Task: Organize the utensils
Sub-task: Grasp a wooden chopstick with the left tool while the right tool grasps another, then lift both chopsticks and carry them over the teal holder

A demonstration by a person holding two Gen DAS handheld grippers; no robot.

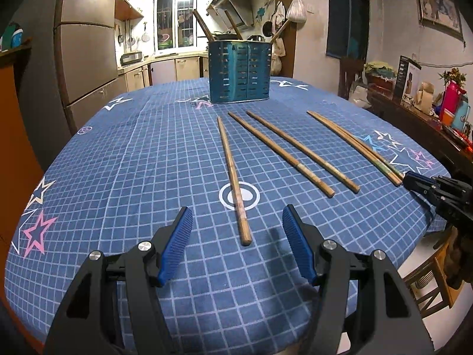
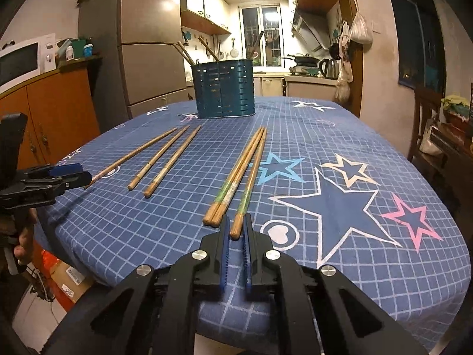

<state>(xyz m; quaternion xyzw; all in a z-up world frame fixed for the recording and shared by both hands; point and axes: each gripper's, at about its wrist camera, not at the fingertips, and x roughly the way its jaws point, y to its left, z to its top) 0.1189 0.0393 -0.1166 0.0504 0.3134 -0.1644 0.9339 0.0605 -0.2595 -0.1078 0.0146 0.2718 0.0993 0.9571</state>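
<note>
Several wooden chopsticks lie on the blue star-patterned tablecloth (image 1: 133, 162). A teal slotted utensil holder (image 1: 239, 71) stands at the far side with a few chopsticks in it; it also shows in the right wrist view (image 2: 223, 88). My left gripper (image 1: 236, 222) is open, its jaws either side of the near end of one chopstick (image 1: 233, 177), slightly above it. My right gripper (image 2: 235, 230) is nearly shut around the near end of the rightmost chopstick (image 2: 246, 189), with a small gap on either side. Two more chopsticks (image 2: 233, 177) lie beside it.
A fridge (image 1: 85, 56) and kitchen counters stand behind the table. A wooden sideboard with a pink bottle (image 1: 450, 103) is on the right. An orange cabinet with a microwave (image 2: 20, 59) is on the left. A chair (image 1: 434, 278) stands below the table's right edge.
</note>
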